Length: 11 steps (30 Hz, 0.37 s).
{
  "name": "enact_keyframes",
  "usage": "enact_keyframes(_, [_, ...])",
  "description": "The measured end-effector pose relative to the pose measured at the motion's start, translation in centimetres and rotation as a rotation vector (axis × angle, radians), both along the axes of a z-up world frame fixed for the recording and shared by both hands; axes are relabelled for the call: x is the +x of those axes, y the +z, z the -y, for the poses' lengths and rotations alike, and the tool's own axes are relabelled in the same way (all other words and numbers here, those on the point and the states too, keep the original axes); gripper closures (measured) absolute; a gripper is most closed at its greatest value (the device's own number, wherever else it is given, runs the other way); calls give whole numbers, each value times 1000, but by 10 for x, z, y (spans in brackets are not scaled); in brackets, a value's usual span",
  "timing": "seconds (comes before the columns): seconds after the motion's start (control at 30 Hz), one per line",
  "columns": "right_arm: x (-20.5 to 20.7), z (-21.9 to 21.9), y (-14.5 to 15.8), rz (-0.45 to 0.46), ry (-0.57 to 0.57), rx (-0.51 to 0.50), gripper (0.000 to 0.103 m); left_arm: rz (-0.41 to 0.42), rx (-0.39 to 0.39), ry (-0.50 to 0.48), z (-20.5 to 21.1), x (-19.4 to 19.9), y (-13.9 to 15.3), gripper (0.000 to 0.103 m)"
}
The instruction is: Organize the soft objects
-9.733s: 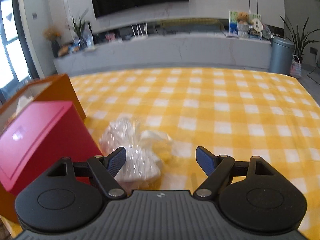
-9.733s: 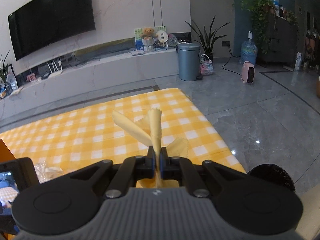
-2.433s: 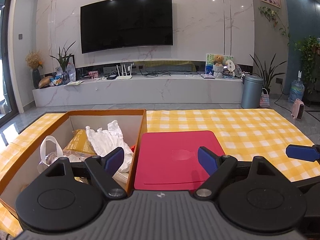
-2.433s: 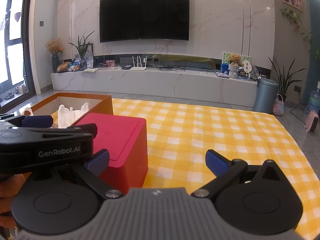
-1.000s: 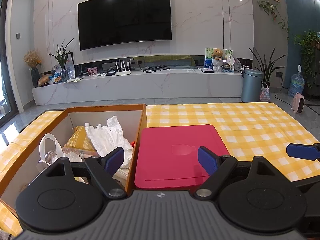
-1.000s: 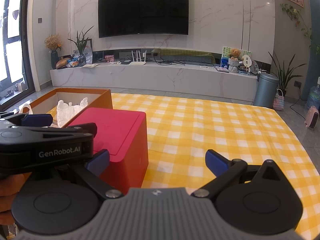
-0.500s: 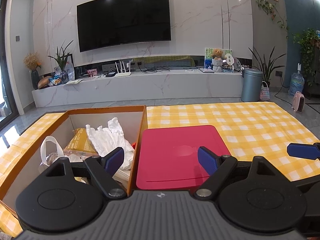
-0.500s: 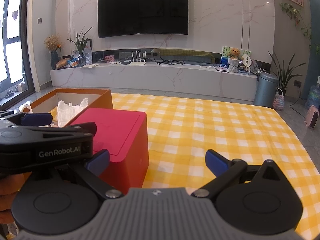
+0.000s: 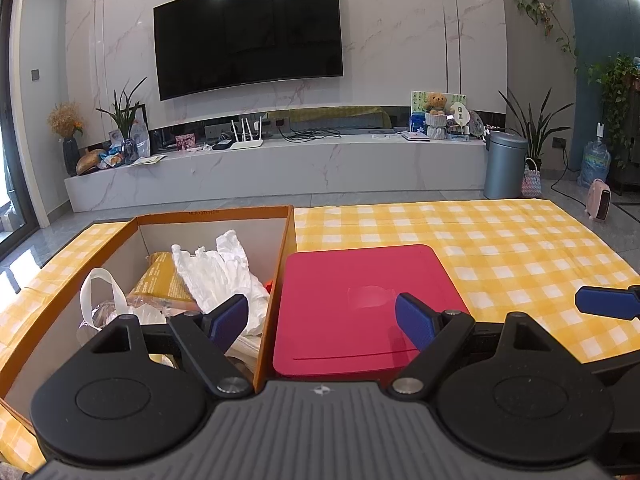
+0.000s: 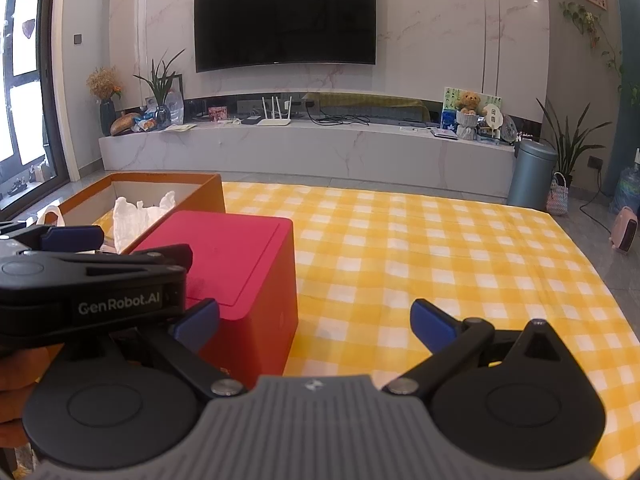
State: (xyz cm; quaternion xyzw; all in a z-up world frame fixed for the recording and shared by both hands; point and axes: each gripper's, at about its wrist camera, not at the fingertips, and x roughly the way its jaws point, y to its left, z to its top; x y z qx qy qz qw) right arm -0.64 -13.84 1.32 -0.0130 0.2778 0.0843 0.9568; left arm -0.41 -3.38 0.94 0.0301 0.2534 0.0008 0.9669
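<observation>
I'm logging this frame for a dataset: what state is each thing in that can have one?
Left gripper: open, empty.
Right gripper: open, empty.
Orange box: open-topped, holding soft items.
White bag: crumpled, in the orange box.
Yellow packet: in the box, partly covered.
Red box: lid shut.
TV: off.
Bin: lid shut.

Cardboard box (image 9: 208, 216) and lidded box (image 9: 360, 304) side by side on the table (image 9: 500, 240).
The lidded box touches the cardboard box's right wall; plastic bags (image 9: 220, 276) lie inside the cardboard box; the TV console (image 9: 320, 160) stands beyond it.
</observation>
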Motion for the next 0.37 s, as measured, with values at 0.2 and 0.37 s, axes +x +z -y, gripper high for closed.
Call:
enact_keyframes(0.2, [1, 0, -1, -3, -2, 1, 3, -5, -3, 3, -1, 0, -1, 5])
enact_keyframes(0.37, [1, 0, -3, -8, -1, 1, 3, -8, 8, -1, 0, 0, -2, 5])
